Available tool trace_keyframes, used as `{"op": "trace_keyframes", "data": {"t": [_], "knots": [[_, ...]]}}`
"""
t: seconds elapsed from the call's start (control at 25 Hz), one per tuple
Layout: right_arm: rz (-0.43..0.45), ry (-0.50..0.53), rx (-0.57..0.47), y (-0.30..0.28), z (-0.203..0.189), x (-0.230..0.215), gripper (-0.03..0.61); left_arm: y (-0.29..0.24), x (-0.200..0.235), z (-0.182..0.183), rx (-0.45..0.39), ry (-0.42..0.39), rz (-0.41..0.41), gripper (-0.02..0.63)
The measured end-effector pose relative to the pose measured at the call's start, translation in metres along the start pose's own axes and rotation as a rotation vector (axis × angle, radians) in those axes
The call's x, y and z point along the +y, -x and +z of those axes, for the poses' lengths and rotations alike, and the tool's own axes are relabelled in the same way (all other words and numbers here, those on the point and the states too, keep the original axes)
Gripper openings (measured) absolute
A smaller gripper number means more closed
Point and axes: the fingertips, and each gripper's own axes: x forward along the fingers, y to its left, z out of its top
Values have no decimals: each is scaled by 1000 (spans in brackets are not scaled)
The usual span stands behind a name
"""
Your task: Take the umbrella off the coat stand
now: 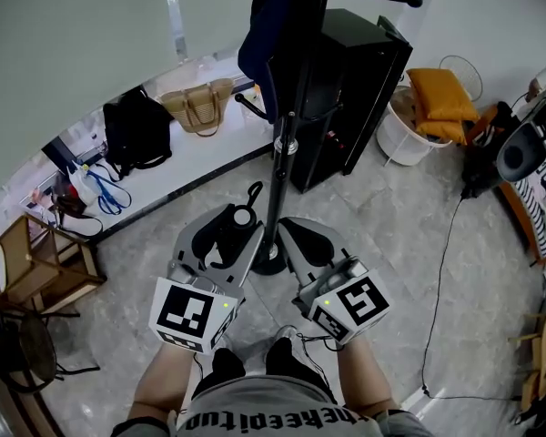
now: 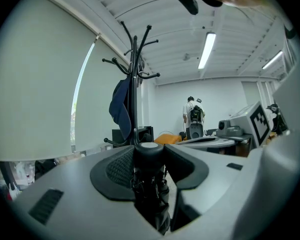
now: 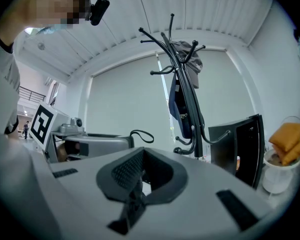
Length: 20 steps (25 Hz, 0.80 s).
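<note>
A folded black umbrella (image 1: 240, 225) with a round pale end cap and a wrist strap lies between the jaws of my left gripper (image 1: 229, 235), which is shut on it. In the left gripper view the umbrella (image 2: 150, 184) stands upright between the pads, cap on top. It is just left of the black coat stand pole (image 1: 278, 153), low down near the stand's base. My right gripper (image 1: 308, 244) sits just right of the pole. Its pads (image 3: 132, 204) meet with nothing between them. The strap loop (image 3: 141, 133) shows in the right gripper view.
A dark blue garment (image 1: 259, 35) hangs on the stand. Behind it is a black cabinet (image 1: 350, 80) and a white basket with orange cushions (image 1: 432, 107). Bags (image 1: 136, 130) sit on a low ledge, a wooden chair (image 1: 32, 262) stands left, and a cable (image 1: 441, 271) lies on the floor.
</note>
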Motion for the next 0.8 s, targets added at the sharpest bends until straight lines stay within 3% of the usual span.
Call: {"op": "trace_keyframes", "data": {"t": [0.8], "knots": [[-81,56,-13,-6,14,67,11,63,16,16,-62,-3,-91,195]]}}
